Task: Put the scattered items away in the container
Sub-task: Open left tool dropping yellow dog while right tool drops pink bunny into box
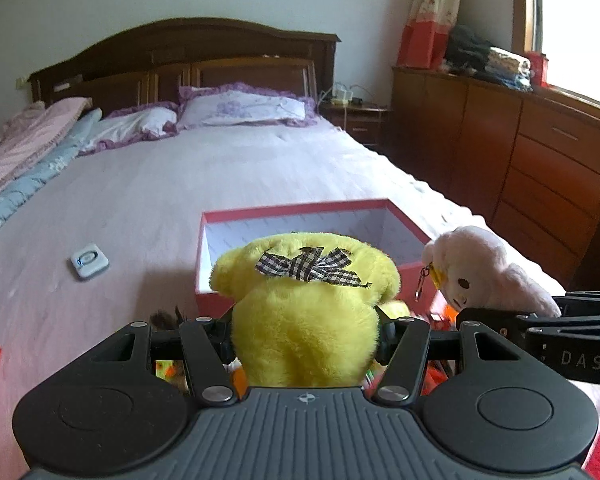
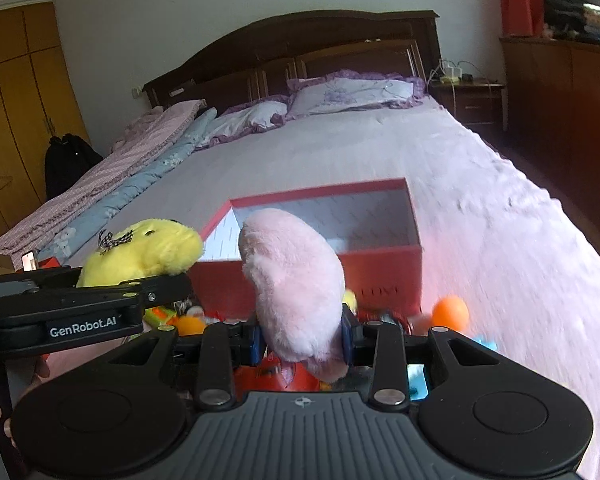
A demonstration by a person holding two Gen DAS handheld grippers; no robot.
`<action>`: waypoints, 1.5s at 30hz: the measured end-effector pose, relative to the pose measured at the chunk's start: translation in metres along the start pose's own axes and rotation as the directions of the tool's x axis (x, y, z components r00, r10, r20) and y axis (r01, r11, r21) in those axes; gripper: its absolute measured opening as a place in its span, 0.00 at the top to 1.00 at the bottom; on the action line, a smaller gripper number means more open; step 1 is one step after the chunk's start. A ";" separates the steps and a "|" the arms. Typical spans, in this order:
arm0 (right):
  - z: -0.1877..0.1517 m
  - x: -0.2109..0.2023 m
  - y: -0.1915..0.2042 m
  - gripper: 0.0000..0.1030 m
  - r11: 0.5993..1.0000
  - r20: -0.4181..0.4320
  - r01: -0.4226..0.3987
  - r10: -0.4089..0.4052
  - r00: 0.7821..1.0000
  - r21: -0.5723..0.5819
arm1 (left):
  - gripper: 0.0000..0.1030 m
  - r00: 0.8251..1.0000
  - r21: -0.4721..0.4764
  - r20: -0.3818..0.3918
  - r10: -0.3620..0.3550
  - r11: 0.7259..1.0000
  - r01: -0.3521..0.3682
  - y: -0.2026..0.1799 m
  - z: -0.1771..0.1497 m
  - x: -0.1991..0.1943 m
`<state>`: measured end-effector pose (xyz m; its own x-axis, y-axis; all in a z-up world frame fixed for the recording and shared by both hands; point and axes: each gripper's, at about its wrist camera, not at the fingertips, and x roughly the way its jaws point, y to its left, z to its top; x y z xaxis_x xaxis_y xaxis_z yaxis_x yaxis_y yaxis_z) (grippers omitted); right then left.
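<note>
your left gripper (image 1: 306, 340) has its fingers closed part-way onto the body of the yellow plush bear (image 1: 306, 308), squeezing the pile on both sides; the toy is held off the bed with its head and checked bow toward the box. your right gripper (image 2: 302, 340) has its fingers closed to about the same width on the pink plush toy (image 2: 294, 280), blue pads pressing its flanks, and it too is carried clear of the bedding. the two toys hang side by side, near but not touching as far as can be seen.

just beyond both, the red box (image 1: 416, 236) sits open on the bed (image 1: 220, 168); the part of its white interior that shows holds nothing, though the toys hide its near portion. neither plush is over the rim.

under and around the grippers, on the near side of the box, small things lie loose: an orange ball (image 2: 451, 312), a green-and-orange piece (image 2: 160, 316) and other bright bits too blurred to name. a small white device (image 1: 89, 261) lies apart to the left on the bed.

judgement: two items in hand and short of the box, several on the bed outside it; the greater part of the tidying is left.
</note>
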<state>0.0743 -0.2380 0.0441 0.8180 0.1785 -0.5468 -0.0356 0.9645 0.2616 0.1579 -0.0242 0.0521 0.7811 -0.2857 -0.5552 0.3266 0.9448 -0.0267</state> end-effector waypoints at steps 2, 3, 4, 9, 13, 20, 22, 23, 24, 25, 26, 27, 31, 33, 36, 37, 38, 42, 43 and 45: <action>0.006 0.006 0.001 0.64 1.000 0.007 -0.006 0.006 1.000 -0.002 | 0.43 1.000 -0.007 0.005 0.005 1.000 -0.005 0.002 0.005 0.005; 0.009 0.009 0.001 0.64 1.000 0.009 -0.009 0.009 1.000 -0.004 | 0.43 1.000 -0.008 0.006 0.007 1.000 -0.007 0.003 0.008 0.008; 0.012 0.012 0.002 0.64 1.000 0.012 -0.011 0.011 1.000 -0.005 | 0.43 1.000 -0.008 0.007 0.010 1.000 -0.010 0.003 0.010 0.011; 0.023 0.023 0.002 0.64 1.000 0.020 -0.018 0.018 1.000 -0.002 | 0.43 1.000 0.004 0.000 0.024 1.000 -0.024 0.002 0.016 0.025; 0.031 0.033 0.000 0.64 1.000 0.024 -0.018 0.018 1.000 0.002 | 0.43 0.999 0.013 -0.007 0.034 0.999 -0.034 0.001 0.020 0.036; 0.047 0.056 -0.001 0.64 1.000 0.021 -0.007 0.007 1.000 -0.014 | 0.43 0.999 0.025 -0.012 0.042 0.999 -0.042 0.003 0.027 0.050; 0.050 0.062 0.000 0.64 1.000 0.020 -0.007 0.007 1.000 -0.016 | 0.43 0.999 0.023 -0.011 0.046 0.999 -0.045 0.005 0.030 0.054; 0.052 0.065 0.000 0.64 1.000 0.019 -0.007 0.007 1.000 -0.018 | 0.42 0.999 0.023 -0.011 0.048 0.999 -0.047 0.006 0.032 0.056; 0.055 0.068 0.001 0.64 1.000 0.021 -0.006 0.007 1.000 -0.022 | 0.42 0.999 0.023 -0.012 0.050 0.998 -0.050 0.007 0.033 0.059; 0.057 0.071 0.001 0.64 1.000 0.022 -0.006 0.006 1.000 -0.025 | 0.42 0.999 0.024 -0.014 0.053 0.998 -0.052 0.007 0.035 0.062; 0.060 0.075 0.002 0.64 1.000 0.022 -0.005 0.005 1.000 -0.029 | 0.42 0.998 0.025 -0.018 0.055 0.998 -0.055 0.008 0.037 0.065; 0.063 0.078 0.003 0.64 0.999 0.023 -0.003 0.004 1.000 -0.032 | 0.42 0.998 0.027 -0.021 0.058 0.998 -0.057 0.009 0.038 0.069; 0.081 0.091 0.004 0.64 0.999 0.040 0.014 -0.012 0.999 -0.052 | 0.39 0.997 0.038 -0.025 0.070 0.997 -0.069 0.011 0.049 0.084; 0.095 0.100 0.003 0.63 0.997 0.049 0.031 -0.027 0.998 -0.065 | 0.36 0.996 0.049 -0.036 0.078 0.996 -0.076 0.012 0.055 0.093; 0.112 0.109 0.002 0.56 0.995 0.061 0.053 -0.048 0.997 -0.082 | 0.28 0.993 0.056 -0.052 0.104 0.993 -0.101 0.013 0.065 0.101; 0.115 0.108 0.001 0.50 0.995 0.066 0.060 -0.054 0.996 -0.085 | 0.26 0.993 0.056 -0.048 0.111 0.993 -0.109 0.014 0.067 0.100; 0.118 0.107 0.000 0.48 0.994 0.071 0.066 -0.060 0.996 -0.087 | 0.22 0.993 0.056 -0.041 0.115 0.992 -0.113 0.015 0.068 0.098; 0.129 0.105 -0.004 0.43 0.991 0.092 0.094 -0.085 0.992 -0.099 | 0.15 0.993 0.062 -0.034 0.114 0.992 -0.112 0.017 0.063 0.080; 0.130 0.104 -0.005 0.42 0.990 0.095 0.099 -0.090 0.991 -0.099 | 0.15 0.993 0.064 -0.033 0.113 0.992 -0.111 0.018 0.062 0.075; 0.121 0.092 -0.010 0.42 0.992 0.076 0.094 -0.088 0.993 -0.082 | 0.15 0.993 0.068 -0.031 0.112 0.992 -0.110 0.019 0.059 0.066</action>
<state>0.2194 -0.2551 0.0868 0.8590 0.0779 -0.5060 -0.0057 0.9897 0.1428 0.2472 -0.0351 0.0639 0.7960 -0.1730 -0.5800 0.2742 0.9574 0.0907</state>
